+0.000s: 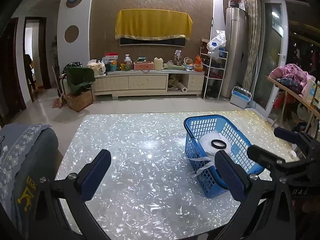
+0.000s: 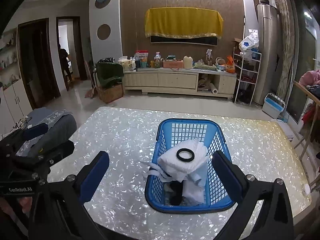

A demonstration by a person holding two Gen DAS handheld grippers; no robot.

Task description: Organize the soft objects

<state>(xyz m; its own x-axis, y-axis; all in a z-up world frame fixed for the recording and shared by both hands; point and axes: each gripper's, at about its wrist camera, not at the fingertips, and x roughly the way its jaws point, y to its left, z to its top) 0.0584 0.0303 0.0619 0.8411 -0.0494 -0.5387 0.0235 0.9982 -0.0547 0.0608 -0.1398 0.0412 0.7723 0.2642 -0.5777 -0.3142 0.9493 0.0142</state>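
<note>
So the biggest thing here is the table, a shiny white top with a mother-of-pearl kind of pattern. A grey-blue padded seat with an embroidered cover sits right at its left edge.

On the right half of the table there's a blue plastic basket with lattice walls. Inside it is a folded white cloth, piled above the rim at the near end, with a couple of white straps spilling over the basket's left wall. Something dark lies at the bottom under it, can't make out what. A black ring rests flat on top of the white cloth.

Both grippers hover above the table holding nothing. The left gripper has its blue-padded fingers wide apart, just left of the basket. The right gripper is spread just as wide, lined up over the basket's near end.
</note>
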